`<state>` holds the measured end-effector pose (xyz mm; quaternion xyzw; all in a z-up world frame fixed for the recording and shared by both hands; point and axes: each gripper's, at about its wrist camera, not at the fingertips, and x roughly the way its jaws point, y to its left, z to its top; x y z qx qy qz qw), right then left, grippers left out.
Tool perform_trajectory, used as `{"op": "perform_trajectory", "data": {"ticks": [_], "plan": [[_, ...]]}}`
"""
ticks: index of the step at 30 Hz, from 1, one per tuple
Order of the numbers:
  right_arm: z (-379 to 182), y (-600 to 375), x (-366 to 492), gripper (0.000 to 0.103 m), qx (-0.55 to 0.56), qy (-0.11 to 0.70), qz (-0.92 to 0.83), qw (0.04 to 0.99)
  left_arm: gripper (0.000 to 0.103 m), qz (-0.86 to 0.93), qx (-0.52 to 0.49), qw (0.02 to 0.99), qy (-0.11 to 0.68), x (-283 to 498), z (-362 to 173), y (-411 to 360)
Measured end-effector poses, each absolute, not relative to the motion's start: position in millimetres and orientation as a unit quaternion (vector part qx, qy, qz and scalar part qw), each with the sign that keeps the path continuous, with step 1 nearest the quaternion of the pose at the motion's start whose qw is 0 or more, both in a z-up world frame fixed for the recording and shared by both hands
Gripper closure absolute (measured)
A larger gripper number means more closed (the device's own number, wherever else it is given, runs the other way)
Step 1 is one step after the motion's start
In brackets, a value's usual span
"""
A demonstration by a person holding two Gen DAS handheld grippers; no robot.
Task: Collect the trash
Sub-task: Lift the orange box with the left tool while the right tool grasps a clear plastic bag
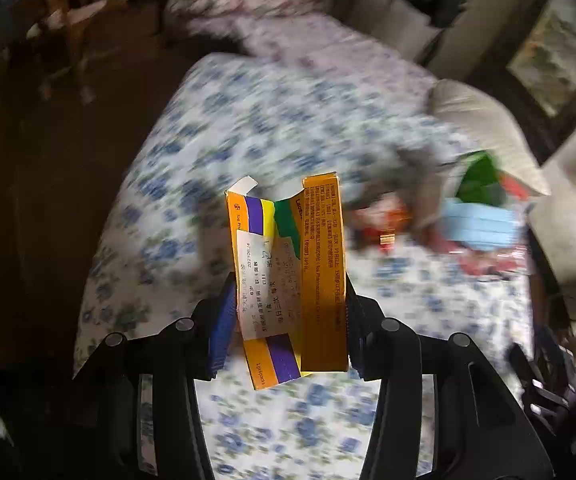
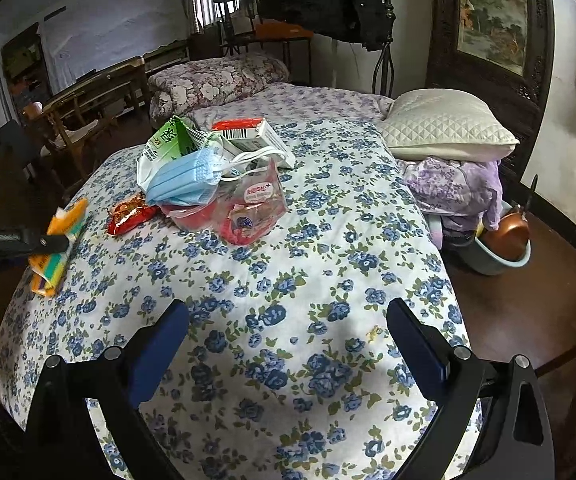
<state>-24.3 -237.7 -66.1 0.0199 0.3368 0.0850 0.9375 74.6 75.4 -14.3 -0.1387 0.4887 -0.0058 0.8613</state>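
Note:
A flattened orange medicine box point(image 1: 288, 272) with purple, yellow and green stripes and a white label stands between my left gripper's point(image 1: 290, 300) blue pads, which press its sides. The right wrist view shows the same box point(image 2: 61, 248) in that gripper point(image 2: 47, 242), over the bed's left edge. More trash lies heaped mid-bed: a blue face mask point(image 2: 185, 180), a green-and-white packet point(image 2: 167, 140), a white-and-red carton point(image 2: 247, 132), a red snack wrapper point(image 2: 129, 214) and a clear plastic bag point(image 2: 255, 204). My right gripper point(image 2: 288, 312) hangs open over the near bedspread, nothing between its fingers.
The blue-flowered bedspread point(image 2: 328, 248) covers the bed. A white pillow point(image 2: 444, 124) and purple clothes point(image 2: 456, 188) sit at its right, a folded floral quilt point(image 2: 215, 80) at the far end. A basin point(image 2: 504, 256) stands on the floor right, a wooden chair point(image 2: 83, 108) left.

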Motion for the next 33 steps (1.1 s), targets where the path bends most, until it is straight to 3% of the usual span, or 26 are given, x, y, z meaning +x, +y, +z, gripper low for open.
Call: {"op": "perform_trajectory", "data": {"ticks": [11, 14, 19, 21, 23, 26, 33], "plan": [[-58, -231, 15, 0.007, 0.015, 0.35, 0.086, 0.933, 0.055, -0.079, -0.145, 0.856, 0.49, 74, -14, 49], [-55, -224, 35, 0.019, 0.0, 0.357, 0.091, 0.929, 0.055, -0.077, -0.146, 0.853, 0.494, 78, -19, 53], [-54, -213, 58, 0.025, -0.013, 0.362, 0.108, 0.926, 0.055, -0.079, -0.158, 0.85, 0.496, 82, -20, 60], [-55, -211, 67, 0.032, -0.011, 0.368, 0.109, 0.923, 0.055, -0.082, -0.158, 0.85, 0.495, 83, -19, 59], [-56, -209, 73, 0.063, -0.008, 0.378, 0.116, 0.918, 0.055, -0.085, -0.156, 0.85, 0.495, 84, -18, 56], [-55, -207, 66, 0.093, -0.024, 0.376, 0.111, 0.92, 0.055, -0.089, -0.146, 0.852, 0.494, 83, -17, 50], [-48, -232, 17, 0.096, -0.003, 0.361, 0.116, 0.925, 0.055, -0.09, -0.132, 0.852, 0.498, 82, -20, 38]]}}
